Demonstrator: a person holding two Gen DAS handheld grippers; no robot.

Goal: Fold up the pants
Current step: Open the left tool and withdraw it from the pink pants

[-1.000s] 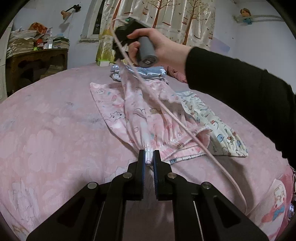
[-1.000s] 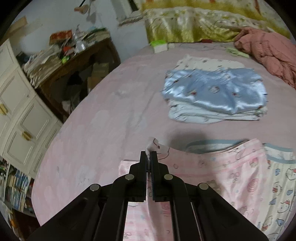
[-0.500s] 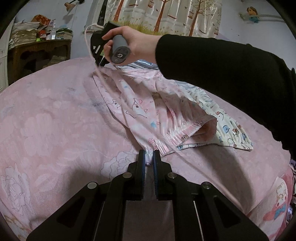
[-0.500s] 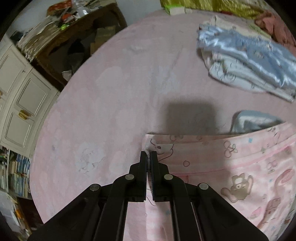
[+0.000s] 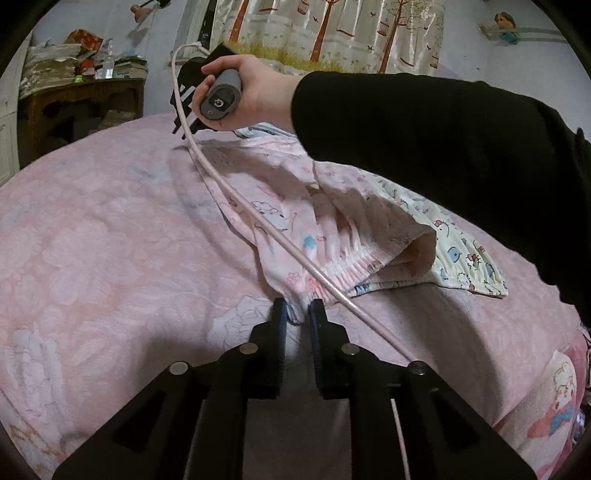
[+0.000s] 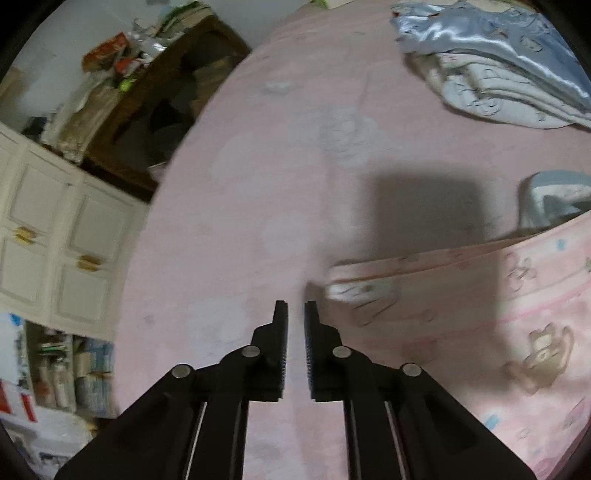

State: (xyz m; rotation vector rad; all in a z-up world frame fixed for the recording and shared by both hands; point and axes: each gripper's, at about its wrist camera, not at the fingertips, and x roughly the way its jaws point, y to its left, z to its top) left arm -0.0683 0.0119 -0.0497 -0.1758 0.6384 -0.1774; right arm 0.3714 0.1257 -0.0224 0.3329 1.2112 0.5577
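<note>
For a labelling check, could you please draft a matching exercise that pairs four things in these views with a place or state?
Things:
1. pink pants
2. blue satin garment
3. right hand-held gripper
4. pink cable

Places or states:
A. jaws apart, nothing between them
B. trails across the pants
C. spread on the bed, cuff between the left hand-held gripper jaws
D. on top of a folded pile

Pairs: 1-C, 2-D, 3-A, 4-B

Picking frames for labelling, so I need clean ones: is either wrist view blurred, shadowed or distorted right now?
Left wrist view: sharp, with fisheye bending at the edges and soft shadow under the left tool. Right wrist view: motion-smeared, worst on the pink pants corner and the cupboard; a dark blocky shadow falls on the bedspread ahead of the right tool.
</note>
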